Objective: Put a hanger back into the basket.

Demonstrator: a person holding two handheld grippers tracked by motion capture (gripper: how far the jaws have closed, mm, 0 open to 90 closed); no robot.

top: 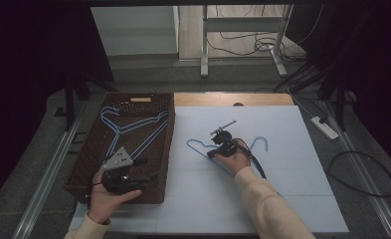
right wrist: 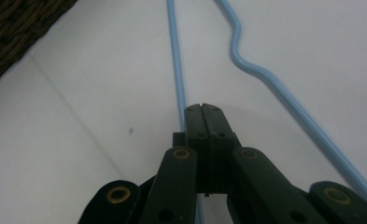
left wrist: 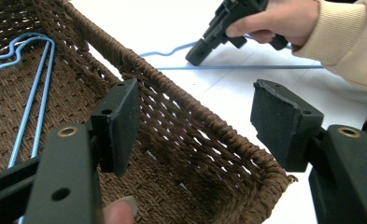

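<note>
Blue wire made up the clothes hanger (top: 243, 149) that lay flat on the pale sheet covering the table (top: 292, 199), just to the right of the woven basket (top: 83, 172), with its hook toward the right. The right tongs (top: 213, 154) were down at its left end, and in the right gripper view they were clenched tight, jaws pressed flat together, with the hanger's straight bar (right wrist: 176, 70) running under or just beside their tip; whether the wire was actually pinched between them could not be told. To lift it cleanly, the grip probably needed to sit squarely on the thin bar, since such wire would slip or swing from a hold near one end; a slow, level carry toward the basket seemed wise.

The left tongs (left wrist: 195, 126) hung released, jaws wide apart, above the basket's near right corner, holding nothing. Two more blue hangers (top: 133, 127) already lay inside the basket, toward its far side. The basket's raised rim (left wrist: 181, 93) stood between the hanger and its likely destination, so the wire would have to clear it, and the hangers inside could snag an incoming hook. A white power strip (top: 325, 127) sat on the floor, well apart.
</note>
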